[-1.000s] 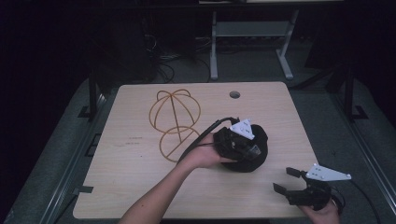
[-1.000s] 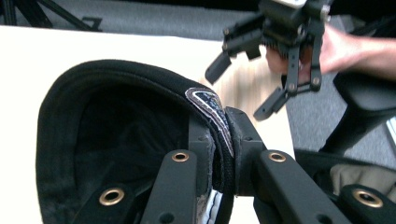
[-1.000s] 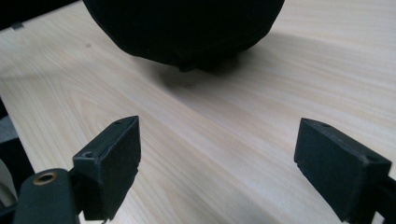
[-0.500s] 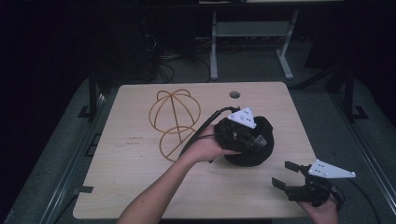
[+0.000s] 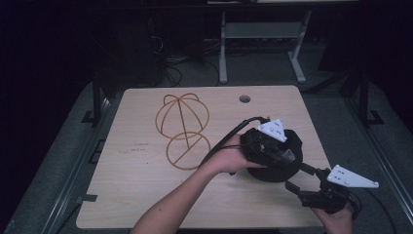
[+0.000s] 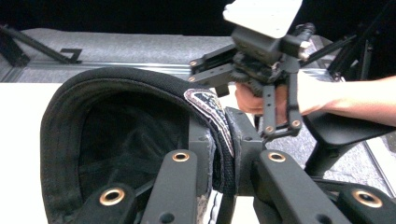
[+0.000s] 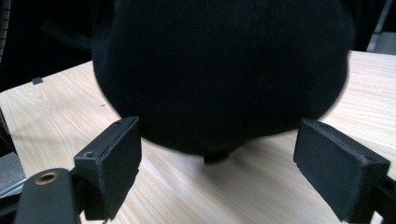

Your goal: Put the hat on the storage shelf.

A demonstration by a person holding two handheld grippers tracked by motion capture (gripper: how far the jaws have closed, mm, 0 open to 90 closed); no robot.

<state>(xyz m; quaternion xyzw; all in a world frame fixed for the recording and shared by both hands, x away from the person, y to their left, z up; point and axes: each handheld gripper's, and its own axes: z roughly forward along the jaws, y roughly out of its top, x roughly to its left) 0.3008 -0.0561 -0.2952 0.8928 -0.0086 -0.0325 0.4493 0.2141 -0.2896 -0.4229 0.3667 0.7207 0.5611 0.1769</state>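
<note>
Left gripper (image 5: 280, 158) has carried the black cap (image 5: 292, 146) a bit right & up vs earlier; fingers clenched on its rim. Cap is at surface (image 5: 146, 195) right side, near wire frame (image 5: 182, 129). Right gripper (image 5: 304, 183) just near-right of cap, fingers released.

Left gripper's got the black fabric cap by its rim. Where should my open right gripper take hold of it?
Take the black fabric cap by its rim opposite the left gripper, coming in low from the right gripper's side: the rounded crown facing it is probably too wide and smooth for the jaws.
</note>
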